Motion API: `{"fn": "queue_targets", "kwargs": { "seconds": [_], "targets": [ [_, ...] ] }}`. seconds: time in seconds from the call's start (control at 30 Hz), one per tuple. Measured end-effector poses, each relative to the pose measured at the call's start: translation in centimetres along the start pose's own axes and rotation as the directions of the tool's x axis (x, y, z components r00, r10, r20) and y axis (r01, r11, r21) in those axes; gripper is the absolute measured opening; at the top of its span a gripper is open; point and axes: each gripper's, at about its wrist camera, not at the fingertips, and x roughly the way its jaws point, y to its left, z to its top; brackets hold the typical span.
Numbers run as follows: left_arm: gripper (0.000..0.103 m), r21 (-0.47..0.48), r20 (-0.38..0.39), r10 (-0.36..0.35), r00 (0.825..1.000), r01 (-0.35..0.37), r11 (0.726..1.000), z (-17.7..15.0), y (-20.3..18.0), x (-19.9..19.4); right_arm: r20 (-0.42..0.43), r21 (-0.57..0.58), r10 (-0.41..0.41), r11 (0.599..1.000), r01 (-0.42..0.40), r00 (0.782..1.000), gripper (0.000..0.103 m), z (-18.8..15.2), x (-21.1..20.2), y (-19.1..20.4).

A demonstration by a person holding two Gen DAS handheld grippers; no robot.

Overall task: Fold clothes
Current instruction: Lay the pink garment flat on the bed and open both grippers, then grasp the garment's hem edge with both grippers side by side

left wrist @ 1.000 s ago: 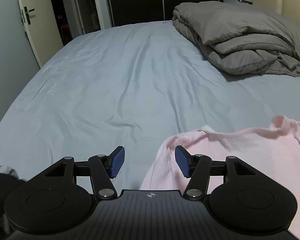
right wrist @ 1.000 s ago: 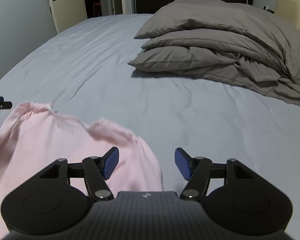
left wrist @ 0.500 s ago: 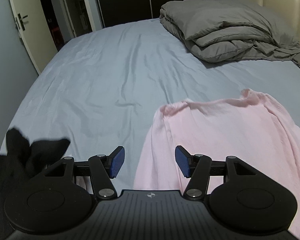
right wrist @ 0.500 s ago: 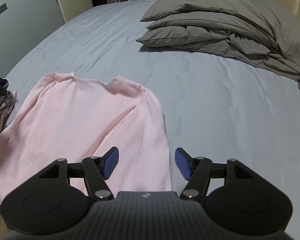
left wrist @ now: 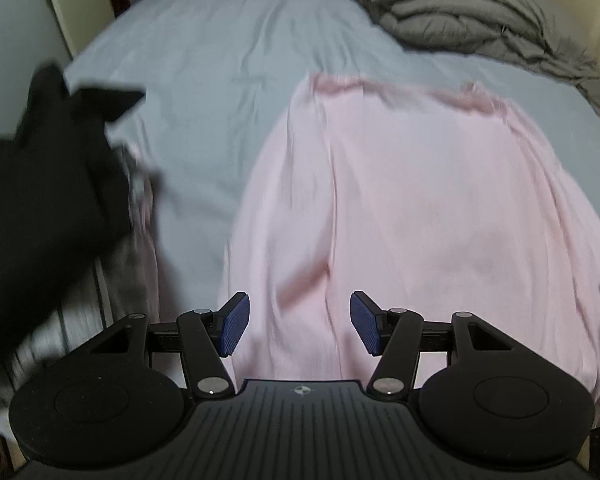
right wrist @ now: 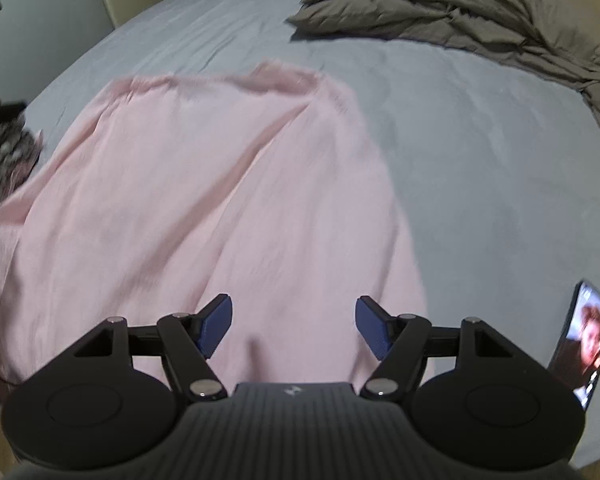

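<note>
Two grippers, left gripper [left wrist: 298, 330] and right gripper [right wrist: 294, 330], both spread wide and empty above the near hem | pink garment [left wrist: 400, 208] lying spread on the bed [left wrist: 220, 60] | dark clothes pile [left wrist: 40, 200] to its left | grey duvet [right wrist: 440, 4] heaped far right

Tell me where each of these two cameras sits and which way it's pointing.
Left wrist: on the left gripper, looking forward over the pink garment; only its open blue-padded fingers show.
Right wrist: on the right gripper, facing the same garment; open fingers, phone at right.
Shared: garment, blue sheet, grey duvet, dark clothes pile.
</note>
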Motion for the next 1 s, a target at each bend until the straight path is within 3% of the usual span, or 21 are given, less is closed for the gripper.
{"fn": "queue_targets", "kwargs": {
  "seconds": [0.23, 0.37, 0.4, 0.43, 0.5, 0.6, 0.77, 1.0],
  "targets": [
    [0.054, 0.027, -0.067, 0.045, 0.997, -0.044, 0.999, -2.9, 0.0, 1.9, -0.082, -0.103, -0.008, 0.995, 0.0, 0.997, 0.076, -2.6, 1.9, 0.9],
    [0.053, 0.007, -0.092, 0.058, 0.994, -0.058, 0.998, -3.3, 0.6, 2.7, -0.119, -0.083, -0.009, 0.997, 0.0, 0.993, 0.073, -3.2, 3.1, 0.2],
    [0.051, -0.002, -0.097, 0.059, 0.994, -0.059, 0.998, -3.3, 0.8, 2.9, -0.124, -0.072, -0.005, 0.997, -0.004, 0.992, 0.065, -3.2, 3.3, 0.0],
    [0.047, -0.008, -0.098, 0.052, 0.994, -0.053, 0.999, -3.2, 0.9, 2.9, -0.126, -0.068, -0.007, 0.998, -0.002, 0.992, 0.049, -3.2, 3.4, -0.2],
    [0.031, -0.02, -0.102, 0.037, 0.994, -0.04, 0.999, -3.0, 1.1, 3.1, -0.131, -0.058, -0.011, 0.998, 0.003, 0.991, 0.026, -3.1, 3.5, -0.5],
    [0.017, -0.023, -0.104, 0.023, 0.994, -0.026, 0.999, -2.7, 1.2, 3.2, -0.121, -0.05, -0.027, 0.999, 0.021, 0.992, 0.009, -2.9, 3.4, -1.1],
    [0.003, -0.023, -0.072, 0.044, 0.996, -0.045, 0.999, -2.4, 1.2, 2.7, -0.085, -0.034, -0.07, 0.997, 0.068, 0.994, 0.004, -2.3, 2.6, -1.9],
    [0.002, -0.054, -0.072, 0.053, 0.996, -0.057, 0.997, -2.2, 1.5, 2.7, -0.062, 0.009, -0.091, 0.996, 0.092, 0.994, 0.006, -1.8, 2.1, -2.8]
  ]
}}
